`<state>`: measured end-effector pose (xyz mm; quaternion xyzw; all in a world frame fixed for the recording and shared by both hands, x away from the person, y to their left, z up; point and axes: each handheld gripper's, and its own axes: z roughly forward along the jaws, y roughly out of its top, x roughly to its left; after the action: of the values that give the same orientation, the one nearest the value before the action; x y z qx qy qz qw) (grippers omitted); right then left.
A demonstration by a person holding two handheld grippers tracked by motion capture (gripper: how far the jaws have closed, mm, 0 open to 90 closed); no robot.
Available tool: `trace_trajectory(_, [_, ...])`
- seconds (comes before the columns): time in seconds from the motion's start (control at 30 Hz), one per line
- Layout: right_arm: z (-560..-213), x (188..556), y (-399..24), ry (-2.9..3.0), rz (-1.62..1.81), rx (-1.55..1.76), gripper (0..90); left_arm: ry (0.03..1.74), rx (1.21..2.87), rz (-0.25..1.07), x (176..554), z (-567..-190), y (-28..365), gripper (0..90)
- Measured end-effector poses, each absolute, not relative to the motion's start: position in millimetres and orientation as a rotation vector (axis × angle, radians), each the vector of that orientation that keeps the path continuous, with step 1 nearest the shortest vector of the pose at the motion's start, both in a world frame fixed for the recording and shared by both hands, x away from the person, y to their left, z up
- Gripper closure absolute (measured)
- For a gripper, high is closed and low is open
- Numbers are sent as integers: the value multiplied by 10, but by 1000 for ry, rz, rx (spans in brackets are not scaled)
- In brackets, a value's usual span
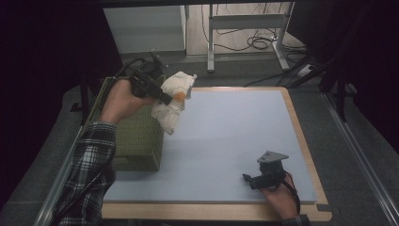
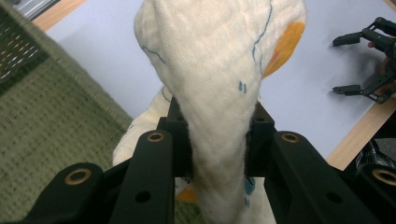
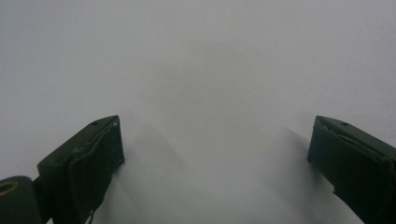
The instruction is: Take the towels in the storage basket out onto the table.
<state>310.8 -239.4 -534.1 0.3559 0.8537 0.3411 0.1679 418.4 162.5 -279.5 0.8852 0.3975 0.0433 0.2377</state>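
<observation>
Black fingers (image 2: pixel 254 140) of the left gripper (image 1: pixel 165 99) pinch a cream cloth (image 2: pixel 219 70) hanging beside the green basket (image 1: pixel 136 136), apparently carrying it to the worktop (image 1: pixel 226 136), while the right gripper (image 1: pixel 247 180) rests wide open, empty.

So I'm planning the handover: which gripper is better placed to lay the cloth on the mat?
Left. The left gripper already clamps the cloth above the mat's edge; the right gripper rests open near the front.
</observation>
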Motion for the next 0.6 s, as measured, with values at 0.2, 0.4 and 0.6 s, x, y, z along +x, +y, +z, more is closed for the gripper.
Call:
trace_trajectory(0.2, [-5342, 3109, -2395, 2429, 970, 1010, 36, 1043, 2440, 101, 4226, -2844, 1405, 701])
trace_trajectory(0.4, [-5343, 3109, -2394, 2429, 971, 1011, 35, 991, 2450, 75, 4270, -2954, 1185, 695])
trace_trajectory(0.6, [-5342, 3109, -2395, 2430, 969, 1011, 36, 958, 2465, 52, 4323, -3174, 936, 693])
